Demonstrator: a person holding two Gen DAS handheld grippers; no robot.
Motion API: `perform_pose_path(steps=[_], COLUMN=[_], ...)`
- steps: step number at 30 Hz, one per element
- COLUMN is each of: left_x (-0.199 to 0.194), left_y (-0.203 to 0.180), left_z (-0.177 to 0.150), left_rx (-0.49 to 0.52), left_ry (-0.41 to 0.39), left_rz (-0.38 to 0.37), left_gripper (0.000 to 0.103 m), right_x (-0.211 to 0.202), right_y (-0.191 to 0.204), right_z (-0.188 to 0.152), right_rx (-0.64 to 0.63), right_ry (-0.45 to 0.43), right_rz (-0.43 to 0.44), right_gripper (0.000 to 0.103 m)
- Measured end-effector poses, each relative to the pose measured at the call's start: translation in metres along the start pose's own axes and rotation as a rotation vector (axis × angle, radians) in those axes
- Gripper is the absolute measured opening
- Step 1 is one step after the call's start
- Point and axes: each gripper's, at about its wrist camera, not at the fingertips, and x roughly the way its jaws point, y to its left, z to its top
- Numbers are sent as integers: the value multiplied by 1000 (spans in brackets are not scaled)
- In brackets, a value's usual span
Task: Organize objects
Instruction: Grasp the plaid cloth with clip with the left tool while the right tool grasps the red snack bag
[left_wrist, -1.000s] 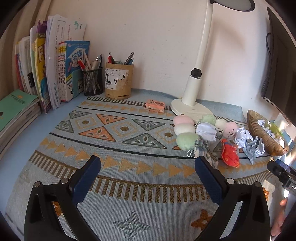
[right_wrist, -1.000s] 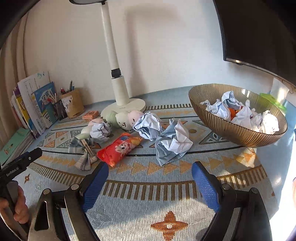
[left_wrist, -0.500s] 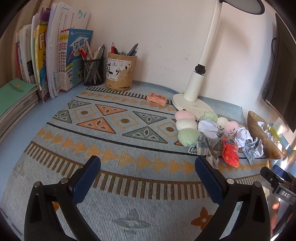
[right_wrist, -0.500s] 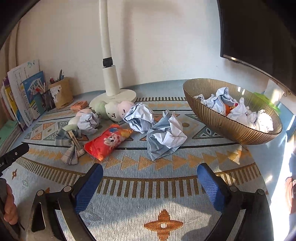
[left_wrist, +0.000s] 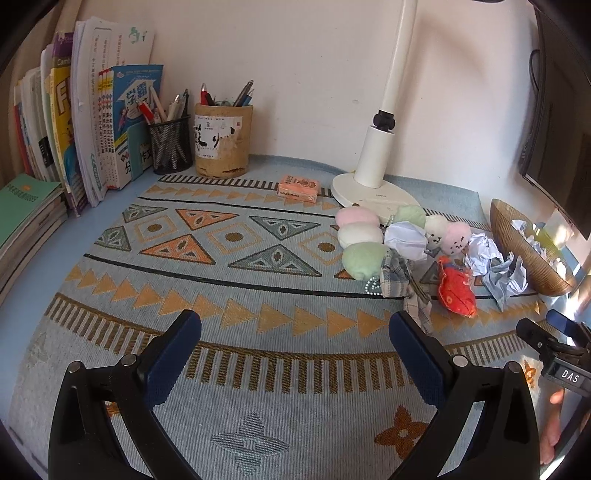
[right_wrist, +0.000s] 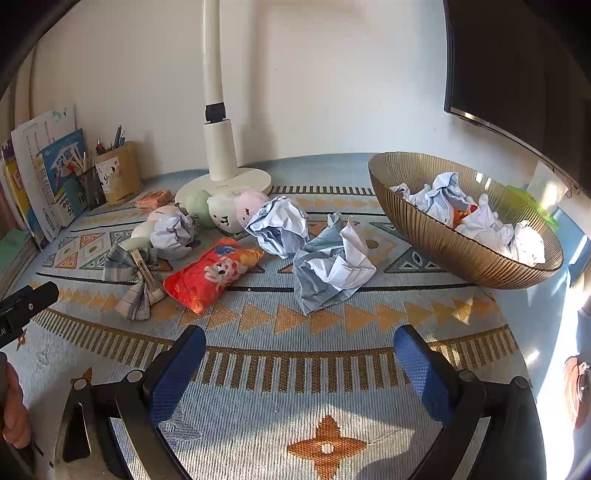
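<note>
right wrist view: right gripper (right_wrist: 299, 360) empty, jaws easing closed from wide; crumpled paper (right_wrist: 332, 264) sits dead ahead at frame centre, bowl (right_wrist: 436, 236) upper right, nearer this hand than the left.

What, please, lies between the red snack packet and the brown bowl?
In the right wrist view, two crumpled paper balls lie on the mat between the red snack packet and the brown bowl.
</note>
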Motion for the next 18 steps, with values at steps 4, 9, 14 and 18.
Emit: perform_pose_path(steps=[4, 9, 14, 18], left_x=[25, 69, 86, 88], left_y=[-18, -32, -43, -45], left_z=[13, 28, 29, 28], left_rx=[-117, -217, -224, -220], left_ry=[141, 281, 275, 248], left_rz=[-217, -323, -329, -351], left_gripper=[102, 77, 66, 62], right_x=[21, 49, 69, 76], right_y=[8, 26, 19, 38], right_z=[14, 28, 44, 50], right_rx=[142, 165, 255, 159], right_ry=[150, 238, 208, 166], right_rz=[273, 277, 211, 166], right_gripper=[90, 71, 65, 55])
